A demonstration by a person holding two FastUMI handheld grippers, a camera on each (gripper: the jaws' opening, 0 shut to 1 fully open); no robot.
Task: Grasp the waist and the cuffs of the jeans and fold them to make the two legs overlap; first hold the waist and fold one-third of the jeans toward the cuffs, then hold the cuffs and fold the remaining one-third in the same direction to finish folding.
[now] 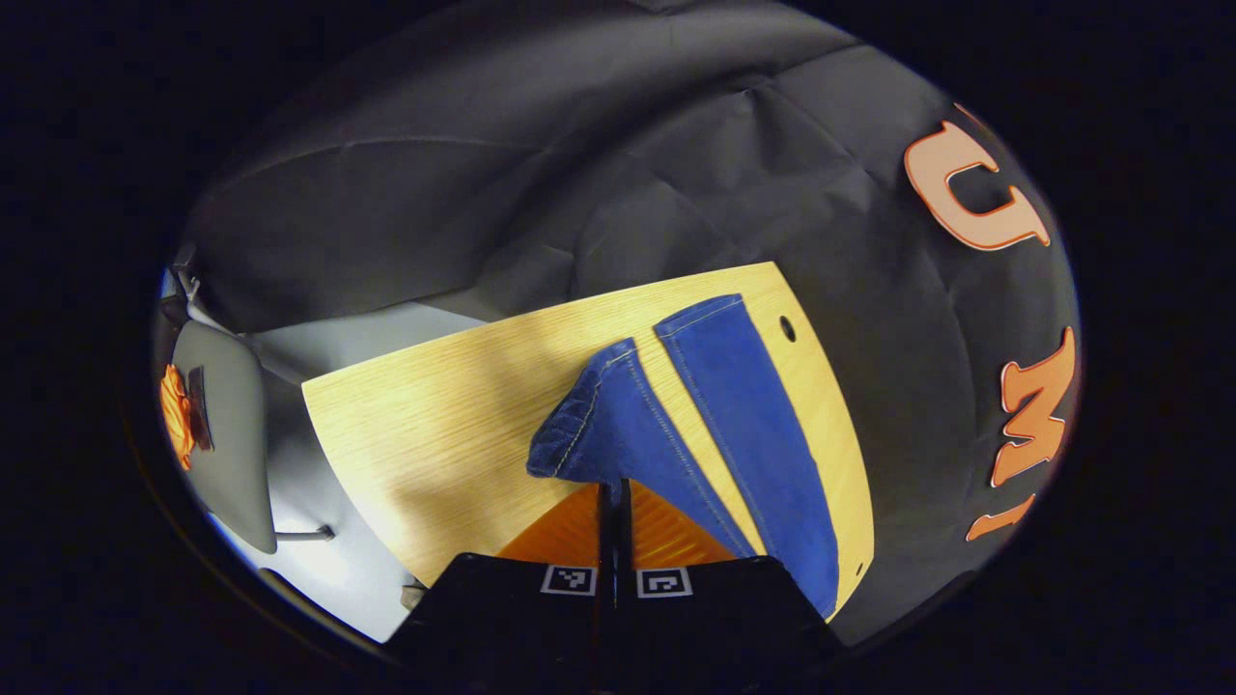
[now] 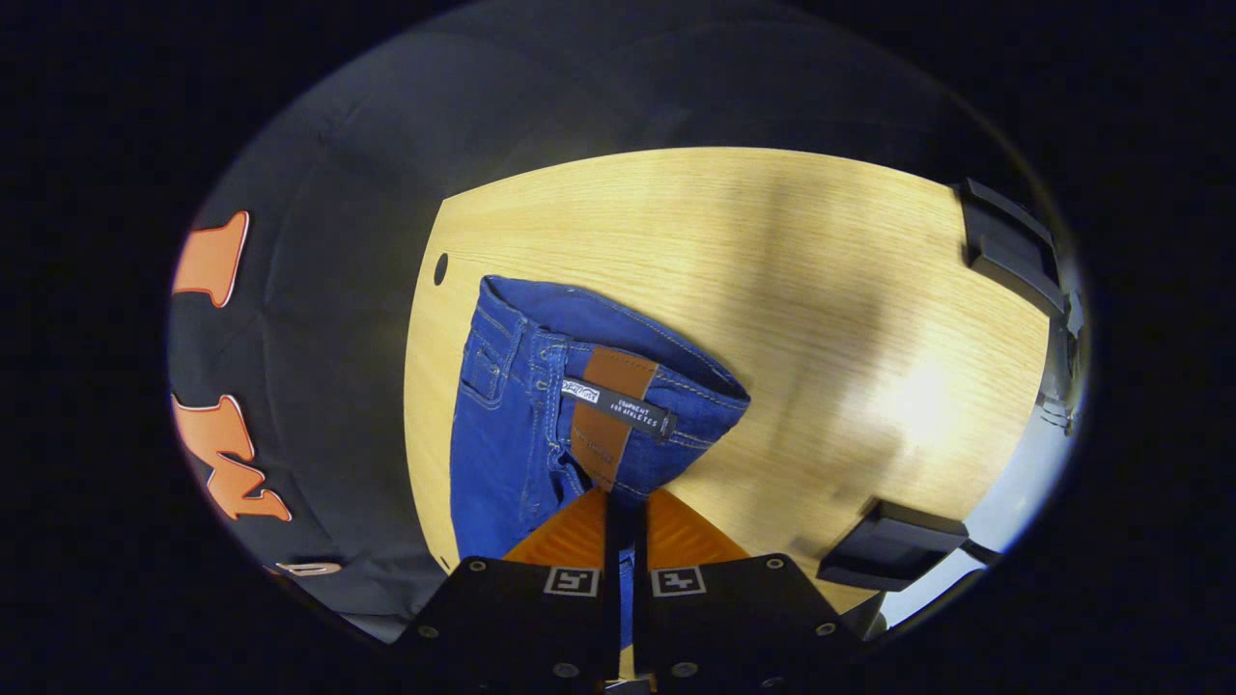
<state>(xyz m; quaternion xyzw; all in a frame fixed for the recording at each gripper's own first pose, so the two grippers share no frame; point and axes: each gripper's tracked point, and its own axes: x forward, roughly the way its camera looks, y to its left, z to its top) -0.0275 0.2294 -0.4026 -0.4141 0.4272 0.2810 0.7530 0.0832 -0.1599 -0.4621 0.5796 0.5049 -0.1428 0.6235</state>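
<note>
Jeans, blue denim with pale contrast stitching (image 1: 618,425), lying on a light wood-grain table top (image 1: 435,425) in front of the booth's dark cloth wall. Cuff end, left gripper view: one leg lies flat and straight toward the table's far edge beside a small round hole (image 1: 787,328); the other leg's cuff (image 1: 589,415) is lifted and bunched, its hem curled over. Left gripper (image 1: 614,497) has its fingers drawn together with that cuff's fabric clamped between them. Waist end, right gripper view: waistband (image 2: 618,386) raised and partly doubled, showing a brown leather-look patch (image 2: 608,410), belt loops and a back pocket. Right gripper (image 2: 626,507) likewise has its fingers closed on the denim just below the patch. Step judged in hand: bringing one leg over the other. Handling advice: carry waist and cuff across at the same pace and height, keeping the leg taut between the two grips so it does not sag or twist; line the side seams and hems up over the flat leg before letting go. Denim looks stiff and heavy; likely to hold a crease but to drag if lifted too low.
</note>
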